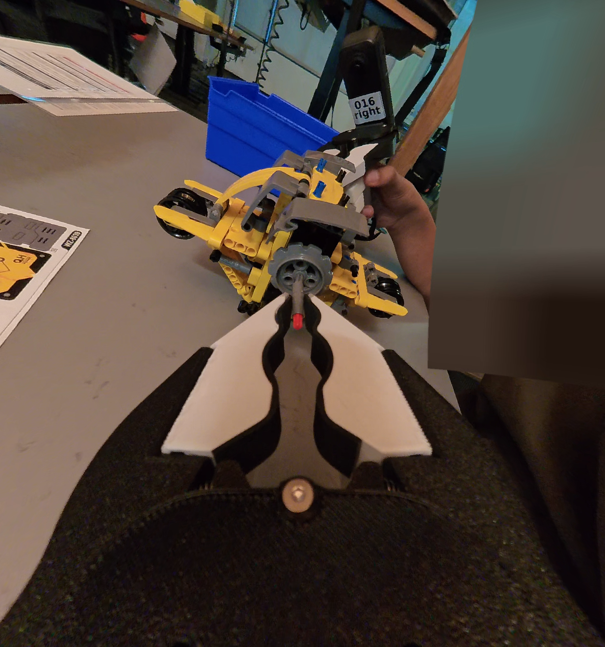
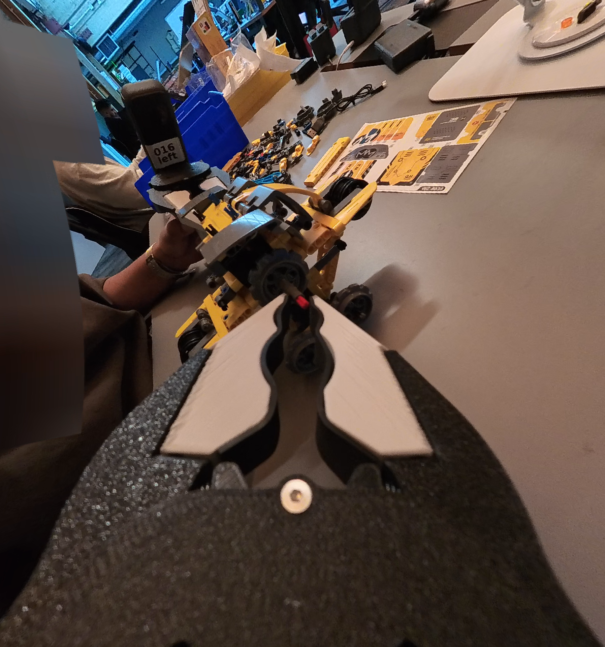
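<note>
A yellow and grey brick-built vehicle [image 1: 245, 238] rests tilted on the grey table [image 1: 119, 332], held between both grippers. My left gripper [image 1: 297, 301] is shut on a grey axle with a red tip [image 1: 297, 320] that sticks out of a grey toothed wheel [image 1: 299, 271]. My right gripper [image 2: 299, 301] is shut on a like red-tipped axle [image 2: 300, 301] in a dark wheel [image 2: 278, 275] on the vehicle's [image 2: 283, 224] opposite side. Each gripper shows behind the vehicle in the other's view: the right [image 1: 350, 164], the left [image 2: 185, 203].
A blue bin [image 1: 252, 129] stands behind the vehicle. A sticker sheet [image 2: 434, 150], a yellow beam [image 2: 325, 161] and several loose parts [image 2: 276, 150] lie beyond it. A loose wheel [image 2: 303, 350] lies under my right gripper. A white pad [image 2: 504, 70] is far right. Papers [image 1: 59, 80] lie far left. The tips of one gripper are about 15 centimeters away from the tips of the other.
</note>
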A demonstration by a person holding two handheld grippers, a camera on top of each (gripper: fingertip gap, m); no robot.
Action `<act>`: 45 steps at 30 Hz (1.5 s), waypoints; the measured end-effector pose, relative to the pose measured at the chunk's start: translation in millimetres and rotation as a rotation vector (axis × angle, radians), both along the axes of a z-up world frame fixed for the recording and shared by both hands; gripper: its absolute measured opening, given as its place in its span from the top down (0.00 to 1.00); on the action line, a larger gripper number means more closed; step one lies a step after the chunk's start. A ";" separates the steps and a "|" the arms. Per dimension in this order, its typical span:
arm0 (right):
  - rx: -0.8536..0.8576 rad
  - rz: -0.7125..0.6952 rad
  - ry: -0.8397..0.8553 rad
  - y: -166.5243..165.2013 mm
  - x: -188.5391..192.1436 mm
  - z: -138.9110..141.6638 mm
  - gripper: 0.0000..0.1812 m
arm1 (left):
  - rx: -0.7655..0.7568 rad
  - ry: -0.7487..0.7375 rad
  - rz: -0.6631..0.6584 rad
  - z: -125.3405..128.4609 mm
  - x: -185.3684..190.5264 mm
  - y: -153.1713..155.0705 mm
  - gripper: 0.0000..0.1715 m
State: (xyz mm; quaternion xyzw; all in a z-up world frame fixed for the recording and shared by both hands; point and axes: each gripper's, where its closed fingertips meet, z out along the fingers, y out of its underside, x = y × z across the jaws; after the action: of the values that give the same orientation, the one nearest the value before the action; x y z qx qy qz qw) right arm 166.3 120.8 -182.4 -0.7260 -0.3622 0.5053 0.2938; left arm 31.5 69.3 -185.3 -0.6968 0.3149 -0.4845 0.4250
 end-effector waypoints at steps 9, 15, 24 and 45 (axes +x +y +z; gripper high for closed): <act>-0.003 -0.001 0.003 0.5 -0.3 -0.2 0.95 | 0.012 -0.001 0.000 1.5 0.2 0.1 0.98; -0.001 -0.002 0.003 0.7 -0.5 -0.4 0.95 | 0.015 0.008 -0.002 2.0 0.6 -0.2 0.98; 0.003 -0.003 0.002 0.8 -0.6 -0.2 0.95 | 0.019 0.020 0.000 1.6 0.7 -0.1 0.97; 0.000 -0.008 0.012 2.7 -0.9 -0.2 0.95 | -0.183 -0.068 -0.059 2.5 2.2 0.0 0.97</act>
State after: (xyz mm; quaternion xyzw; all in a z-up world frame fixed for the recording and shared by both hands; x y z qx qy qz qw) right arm 165.4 123.5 -182.6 -0.7245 -0.3575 0.5084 0.2979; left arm 33.7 69.4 -182.8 -0.7063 0.2752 -0.5470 0.3554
